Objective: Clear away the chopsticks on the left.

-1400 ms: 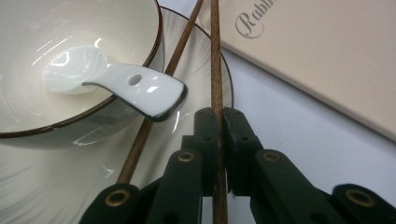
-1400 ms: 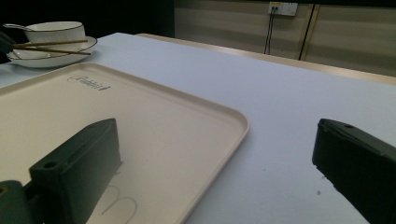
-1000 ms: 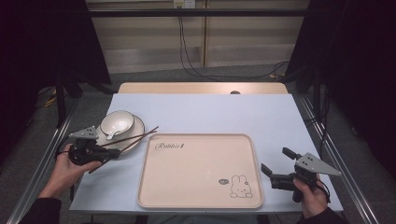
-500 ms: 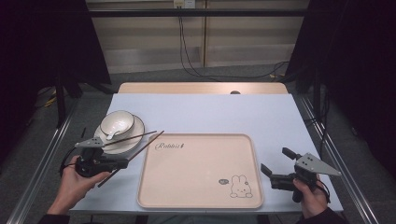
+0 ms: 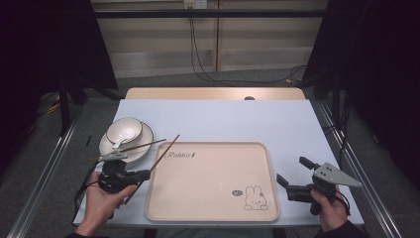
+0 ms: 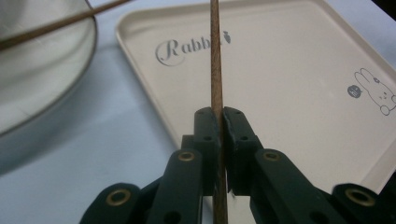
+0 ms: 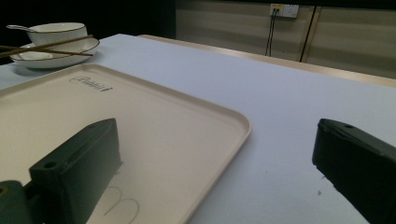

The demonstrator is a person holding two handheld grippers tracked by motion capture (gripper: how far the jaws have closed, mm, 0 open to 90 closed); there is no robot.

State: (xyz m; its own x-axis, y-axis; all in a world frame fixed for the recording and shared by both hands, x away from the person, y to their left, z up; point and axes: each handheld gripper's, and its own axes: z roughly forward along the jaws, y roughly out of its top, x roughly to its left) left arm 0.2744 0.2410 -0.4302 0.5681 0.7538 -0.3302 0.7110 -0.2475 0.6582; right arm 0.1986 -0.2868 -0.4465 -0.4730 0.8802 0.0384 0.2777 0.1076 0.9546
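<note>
Counter [image 5: 223,119], left edge: left claw [image 5: 143,174] clenched on a chopstick [image 6: 215,70]; right claw [image 5: 292,173], right edge, released.

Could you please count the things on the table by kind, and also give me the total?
Chopsticks: 2, one clamped in the left gripper, chopstick, and one resting across the plate, second chopstick
Bowl: 1
Plate: 1
Spoon: 1
Tray: 1
Total: 6
</note>
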